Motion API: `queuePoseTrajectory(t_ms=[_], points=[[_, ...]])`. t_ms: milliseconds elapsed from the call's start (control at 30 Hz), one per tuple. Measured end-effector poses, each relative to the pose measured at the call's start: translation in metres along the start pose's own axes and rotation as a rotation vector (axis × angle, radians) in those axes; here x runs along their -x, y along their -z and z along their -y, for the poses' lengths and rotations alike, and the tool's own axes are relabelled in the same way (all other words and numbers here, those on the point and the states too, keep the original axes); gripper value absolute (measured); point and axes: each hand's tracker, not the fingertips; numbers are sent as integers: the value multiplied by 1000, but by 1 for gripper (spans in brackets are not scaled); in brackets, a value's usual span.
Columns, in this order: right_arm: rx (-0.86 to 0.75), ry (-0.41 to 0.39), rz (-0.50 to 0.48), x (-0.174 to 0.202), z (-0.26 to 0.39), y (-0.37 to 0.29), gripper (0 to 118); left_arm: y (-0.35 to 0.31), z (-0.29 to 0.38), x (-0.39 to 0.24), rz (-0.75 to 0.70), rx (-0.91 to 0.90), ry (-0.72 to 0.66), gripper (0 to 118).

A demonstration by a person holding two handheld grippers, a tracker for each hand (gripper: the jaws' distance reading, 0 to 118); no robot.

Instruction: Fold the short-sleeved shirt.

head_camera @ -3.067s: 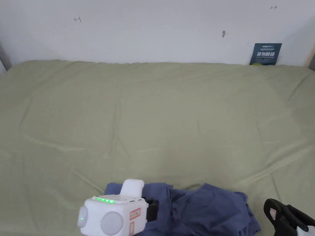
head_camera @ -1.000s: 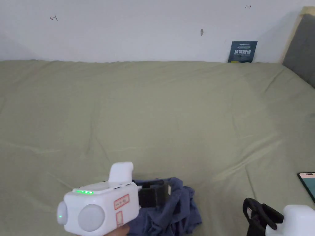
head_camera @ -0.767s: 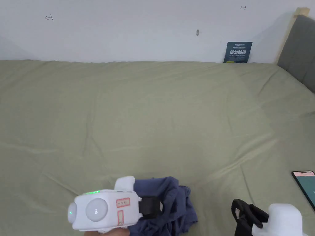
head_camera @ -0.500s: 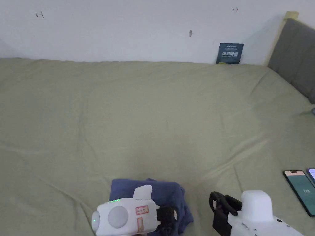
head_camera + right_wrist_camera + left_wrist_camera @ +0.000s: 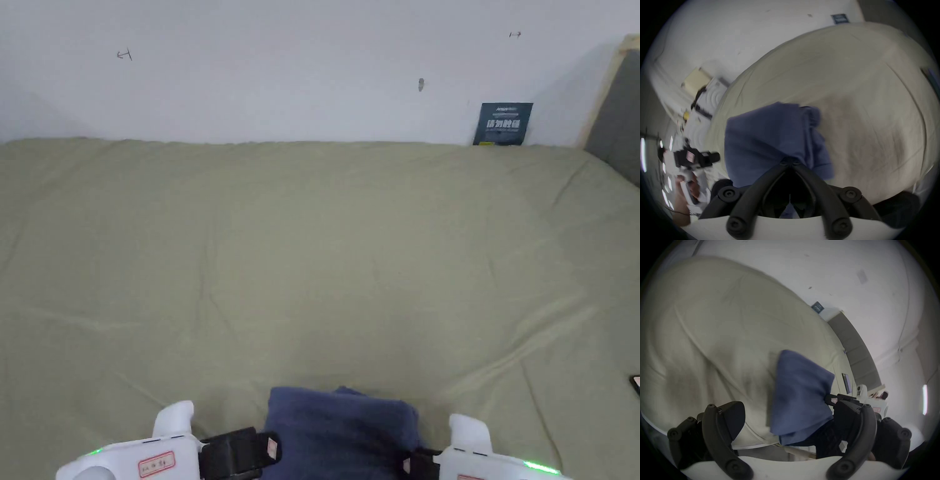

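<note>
Bed sheet [image 5: 312, 250]: olive, wrinkled. Shirt [image 5: 340, 431]: blue bundle at the sheet's near edge, lower part cut off in head view. Left gripper [image 5: 786, 421]: left of shirt, jaws spread wide. Right gripper [image 5: 790, 162]: right of shirt, jaws closed, pinching its fabric

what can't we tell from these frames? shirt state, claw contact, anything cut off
- Shirt: head view's bottom edge cuts off its near part, so the fold can't be judged complete.
- Right claw: its own view shows the jaws together at the cloth; blur and fabric hide the actual pinch.
- Left claw: jaws apart; whether the right-hand jaw touches the shirt is unclear, cloth overlaps it.
- Phone: cropped by the head view's right edge.
</note>
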Motion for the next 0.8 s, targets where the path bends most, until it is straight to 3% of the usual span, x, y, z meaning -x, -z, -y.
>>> queuePoseTrajectory(t_ms=[67,133,200,233,267,300,333,367,467,567,633,800], points=[[-11,114,-68,-14,0,-1,0,20,-4,21,73,76,-69,111],[-4,92,-72,-15,-1,1,0,43,-5,31,156,150,-128,111],[1,43,-69,-12,-2,2,0,60,-6,29,221,108,-94,110],[-3,32,-70,-10,-2,2,0,65,-7,26,289,85,-94,100],[-4,33,-72,-10,-3,1,0,71,-7,19,351,85,-162,80],[-5,34,-76,-8,-2,-1,0,77,-7,19,366,99,-218,22],[-7,37,-78,-8,-2,-1,0,80,-7,18,226,96,-174,17],[-8,39,-84,-9,-2,-1,0,84,-6,14,166,103,-94,17],[-9,47,-102,-15,-3,1,0,84,-2,4,222,99,-163,17],[-32,22,-165,-7,-6,-4,0,62,-15,11,186,60,-85,17],[-59,-36,-171,4,-7,-9,0,34,-25,18,111,-4,-44,17],[-68,-54,-191,25,-9,-16,0,-68,-81,89,1,-109,-50,17]])
